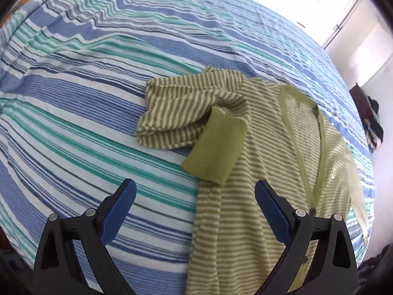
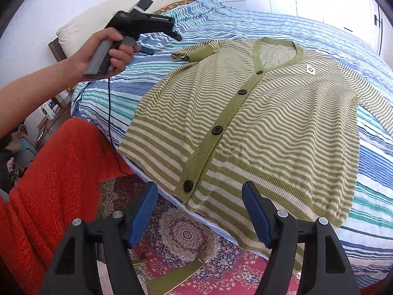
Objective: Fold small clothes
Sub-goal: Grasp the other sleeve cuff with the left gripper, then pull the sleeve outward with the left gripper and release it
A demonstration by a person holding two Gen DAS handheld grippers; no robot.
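The green striped cardigan (image 2: 245,113) lies buttoned and flat on the bed (image 1: 73,98), hem hanging over the edge, one sleeve (image 1: 191,113) bunched. The left claw (image 1: 195,211) and right claw (image 2: 200,211) gape wide, holding nothing. That overhanging hem could drag the cardigan toward the rug (image 2: 186,236) when folded.
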